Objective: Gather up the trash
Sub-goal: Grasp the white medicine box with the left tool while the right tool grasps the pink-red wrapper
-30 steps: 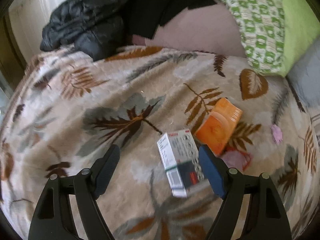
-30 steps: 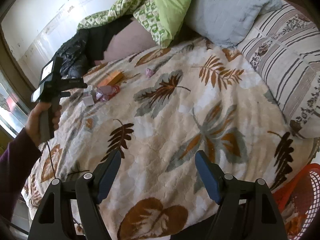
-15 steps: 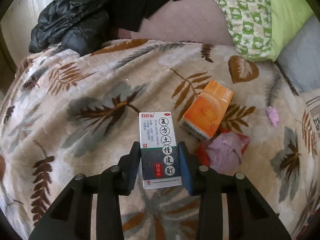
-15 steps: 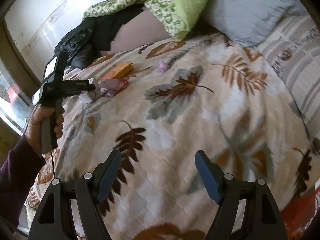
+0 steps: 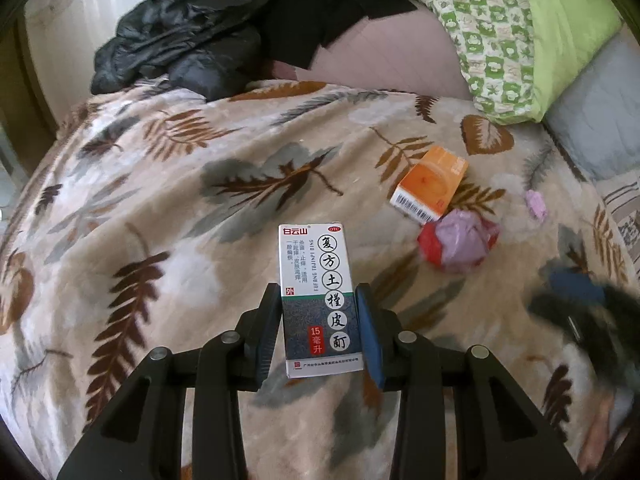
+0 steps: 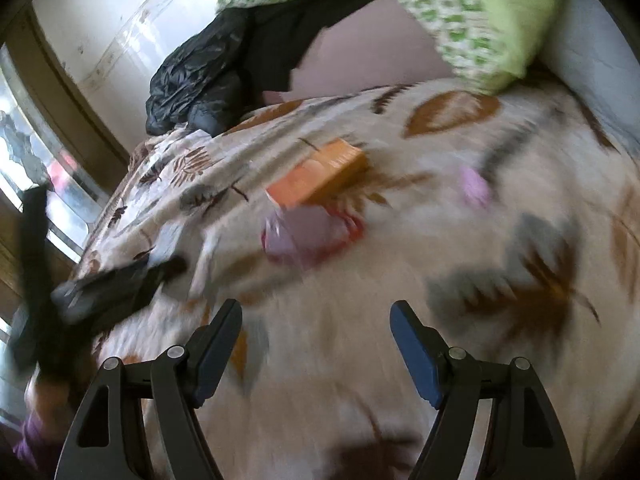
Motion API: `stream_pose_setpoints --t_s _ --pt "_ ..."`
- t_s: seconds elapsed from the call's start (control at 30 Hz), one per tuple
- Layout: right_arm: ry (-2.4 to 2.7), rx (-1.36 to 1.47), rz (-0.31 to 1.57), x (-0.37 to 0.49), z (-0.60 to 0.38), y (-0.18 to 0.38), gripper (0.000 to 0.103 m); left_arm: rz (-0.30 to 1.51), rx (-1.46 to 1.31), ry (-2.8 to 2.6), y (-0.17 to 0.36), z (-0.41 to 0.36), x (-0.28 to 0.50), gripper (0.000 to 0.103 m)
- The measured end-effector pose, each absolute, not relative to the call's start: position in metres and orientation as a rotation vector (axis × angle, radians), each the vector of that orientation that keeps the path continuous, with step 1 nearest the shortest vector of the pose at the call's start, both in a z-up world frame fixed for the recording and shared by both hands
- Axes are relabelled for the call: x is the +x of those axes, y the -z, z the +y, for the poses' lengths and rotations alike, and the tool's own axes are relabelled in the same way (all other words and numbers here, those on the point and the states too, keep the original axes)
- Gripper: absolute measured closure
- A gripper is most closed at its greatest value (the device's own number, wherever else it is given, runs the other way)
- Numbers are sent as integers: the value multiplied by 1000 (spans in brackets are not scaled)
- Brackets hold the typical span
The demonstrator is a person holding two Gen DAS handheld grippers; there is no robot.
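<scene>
My left gripper (image 5: 320,312) is shut on a white and dark medicine box (image 5: 316,280) with Chinese print, held upright above the leaf-patterned blanket (image 5: 160,208). Beyond it to the right lie an orange box (image 5: 430,188), a crumpled purple and red wrapper (image 5: 460,244) and a small pink scrap (image 5: 535,203). My right gripper (image 6: 316,324) is open with nothing between its fingers; the orange box (image 6: 320,172), the wrapper (image 6: 308,236) and the pink scrap (image 6: 474,188) lie ahead of it. The left gripper (image 6: 116,284) appears blurred at the left of the right wrist view.
A black jacket (image 5: 180,40) is heaped at the far end of the bed. Green patterned bedding (image 5: 520,40) and a grey pillow (image 5: 600,112) sit at the back right. The right gripper shows as a dark blur (image 5: 580,312) at the right edge. A window (image 6: 36,168) is at the left.
My left gripper closed on the medicine box and lifted it off the blanket. My right gripper swept fast across the bed toward the orange box and wrapper, still open.
</scene>
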State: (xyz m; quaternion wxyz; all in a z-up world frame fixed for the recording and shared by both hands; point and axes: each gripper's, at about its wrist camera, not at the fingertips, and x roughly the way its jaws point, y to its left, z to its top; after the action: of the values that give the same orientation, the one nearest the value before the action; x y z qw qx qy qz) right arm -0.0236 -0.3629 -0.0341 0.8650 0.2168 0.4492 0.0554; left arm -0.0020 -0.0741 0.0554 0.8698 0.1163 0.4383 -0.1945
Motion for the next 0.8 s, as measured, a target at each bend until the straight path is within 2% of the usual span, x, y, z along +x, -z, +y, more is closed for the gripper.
stream_pose_setpoints --t_s 0.13,0.3,0.4,0.43,0.5,0.57,0.6,0.8 --pt "-129 416 956 24 -349 48 17 947 269 402 -39 -71 -2 66" --pt "-94 371 994 60 -335 68 17 1017 214 400 -19 -67 14 66" --pt "-68 337 997 66 -331 72 17 999 202 404 -17 -66 15 65" --pt "-67 331 994 66 -331 72 20 997 201 405 -17 -66 15 64" --pt "-52 306 998 64 -331 71 53 993 197 411 -16 -67 14 59" --pt "-54 321 994 58 -336 70 57 984 207 408 -16 -69 14 60" --pt "-57 335 994 55 -338 70 58 980 213 405 -17 -69 13 70" --pt "-68 384 973 20 -344 53 59 948 167 402 -36 -51 2 70"
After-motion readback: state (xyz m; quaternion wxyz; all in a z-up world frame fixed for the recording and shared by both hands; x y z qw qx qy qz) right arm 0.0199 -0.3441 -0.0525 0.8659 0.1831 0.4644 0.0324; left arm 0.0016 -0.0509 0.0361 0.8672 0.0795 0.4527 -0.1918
